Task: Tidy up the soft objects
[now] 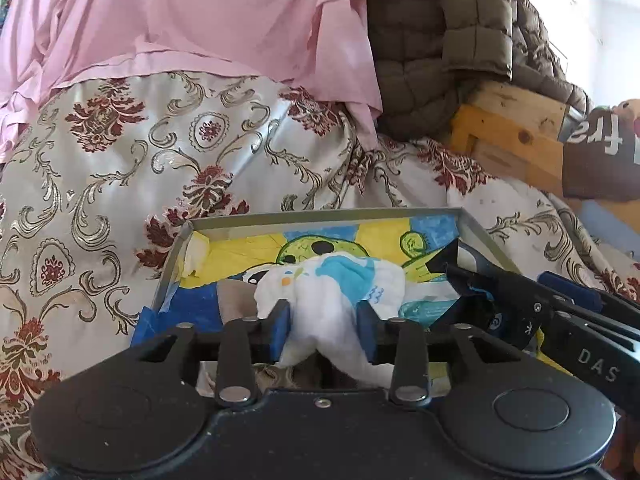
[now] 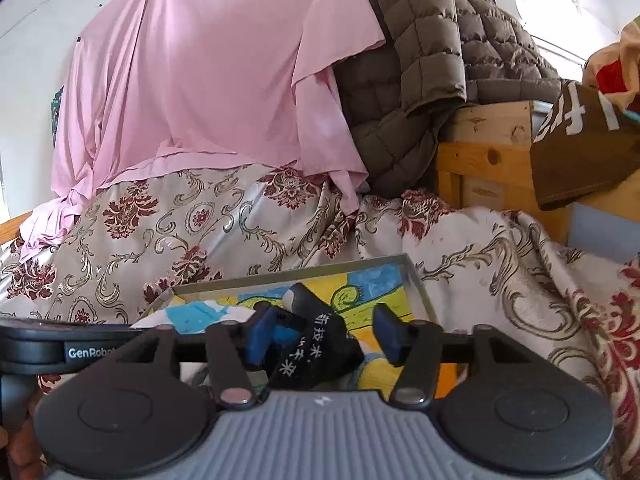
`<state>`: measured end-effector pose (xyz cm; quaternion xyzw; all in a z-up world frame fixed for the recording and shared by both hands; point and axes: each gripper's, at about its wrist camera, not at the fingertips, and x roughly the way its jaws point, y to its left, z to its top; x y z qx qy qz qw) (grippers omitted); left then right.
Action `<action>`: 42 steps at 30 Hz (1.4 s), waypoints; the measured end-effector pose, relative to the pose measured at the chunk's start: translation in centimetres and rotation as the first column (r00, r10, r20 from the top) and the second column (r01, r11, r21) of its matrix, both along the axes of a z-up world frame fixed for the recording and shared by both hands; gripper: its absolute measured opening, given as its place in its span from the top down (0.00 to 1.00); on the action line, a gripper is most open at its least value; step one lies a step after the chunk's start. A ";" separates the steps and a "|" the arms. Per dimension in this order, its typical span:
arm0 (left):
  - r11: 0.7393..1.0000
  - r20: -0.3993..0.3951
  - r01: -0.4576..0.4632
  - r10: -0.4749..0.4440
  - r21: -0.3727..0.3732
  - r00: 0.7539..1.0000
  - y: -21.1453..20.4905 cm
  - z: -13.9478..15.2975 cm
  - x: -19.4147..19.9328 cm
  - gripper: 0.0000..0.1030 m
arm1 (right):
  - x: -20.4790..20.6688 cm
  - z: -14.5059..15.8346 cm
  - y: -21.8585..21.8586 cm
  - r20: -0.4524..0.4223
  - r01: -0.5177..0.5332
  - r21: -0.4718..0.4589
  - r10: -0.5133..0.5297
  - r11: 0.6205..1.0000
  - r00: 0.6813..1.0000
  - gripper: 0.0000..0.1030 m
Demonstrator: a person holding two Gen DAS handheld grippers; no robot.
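A shallow grey tray (image 1: 320,213) lined with a blue, yellow and green drawing sits on the floral bedspread; it also shows in the right wrist view (image 2: 416,280). My left gripper (image 1: 325,326) is shut on a white cloth with blue patches (image 1: 340,280), held over the tray's near side. The same cloth shows in the right wrist view (image 2: 188,314). My right gripper (image 2: 322,336) is open over the tray, and a black cloth with white characters (image 2: 316,344) lies between its fingers against the left finger (image 2: 260,334). The right gripper also shows in the left wrist view (image 1: 472,284).
A floral satin bedspread (image 1: 120,184) covers the bed. A pink sheet (image 1: 180,12) and a brown quilted jacket (image 1: 440,40) pile up behind. A wooden frame (image 1: 508,132) and a brown printed cloth (image 1: 600,152) stand at the right.
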<state>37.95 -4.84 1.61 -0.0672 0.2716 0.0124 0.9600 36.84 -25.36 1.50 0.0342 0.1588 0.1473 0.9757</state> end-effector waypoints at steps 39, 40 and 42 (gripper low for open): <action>0.992 0.191 -0.100 0.112 -0.072 0.975 2.3 2.5 -23.8 0.01 | -21.1 2.4 -2.5 0.103 0.071 0.030 -0.073 0.997 0.992 0.00; 0.993 0.189 -0.099 0.110 -0.069 0.976 2.3 2.4 -24.2 0.01 | -21.6 2.2 -2.5 0.098 0.076 0.032 -0.078 0.997 0.992 0.00; 0.993 0.185 -0.100 0.110 -0.065 0.976 2.3 2.3 -25.0 0.01 | -22.5 2.0 -2.7 0.086 0.087 0.036 -0.090 0.996 0.992 0.00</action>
